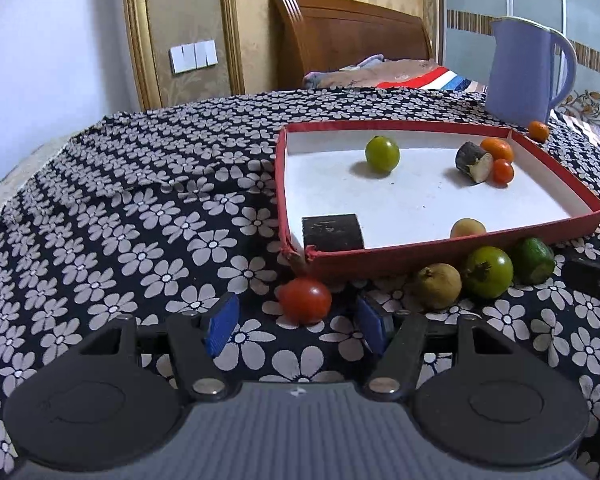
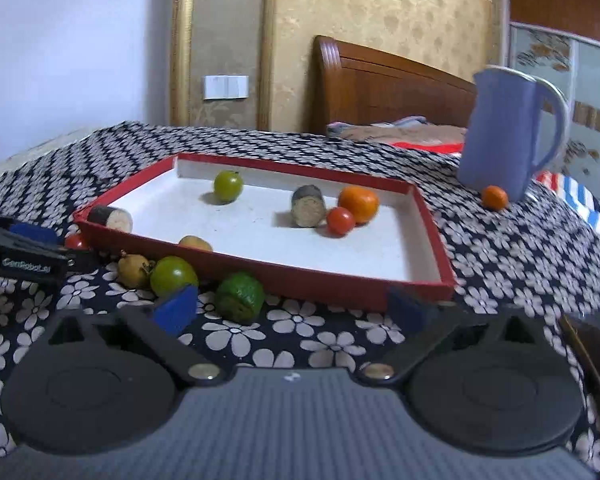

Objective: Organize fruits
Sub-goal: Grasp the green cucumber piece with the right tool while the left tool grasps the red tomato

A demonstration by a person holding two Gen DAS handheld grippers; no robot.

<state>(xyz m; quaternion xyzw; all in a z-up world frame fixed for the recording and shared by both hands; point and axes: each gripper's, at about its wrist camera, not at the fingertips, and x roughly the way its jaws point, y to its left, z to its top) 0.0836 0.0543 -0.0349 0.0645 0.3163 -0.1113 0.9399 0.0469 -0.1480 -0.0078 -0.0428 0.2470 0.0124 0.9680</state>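
Note:
A red-rimmed white tray (image 1: pixel 456 242) (image 2: pixel 340 286) lies on the flowered cloth. It holds a green fruit (image 1: pixel 382 154), an orange (image 1: pixel 497 149), a small red tomato (image 1: pixel 503 171), two dark log pieces (image 1: pixel 473 161) (image 1: pixel 332 231) and a tan fruit (image 1: pixel 467 227). In front of it lie a red tomato (image 1: pixel 305 300), a tan fruit (image 1: pixel 438 285), a green tomato (image 1: pixel 489 272) (image 2: pixel 173 276) and a lime (image 1: pixel 535 260) (image 2: pixel 240 297). My left gripper (image 1: pixel 296 322) is open, its pads either side of the red tomato, just short of it. My right gripper (image 2: pixel 292 308) is open and empty, near the lime.
A lilac jug (image 1: pixel 524 72) (image 2: pixel 508 136) stands behind the tray with a small orange (image 1: pixel 538 131) (image 2: pixel 494 197) at its foot. A bed with a wooden headboard (image 1: pixel 348 40) lies beyond. The cloth's left edge drops off at far left.

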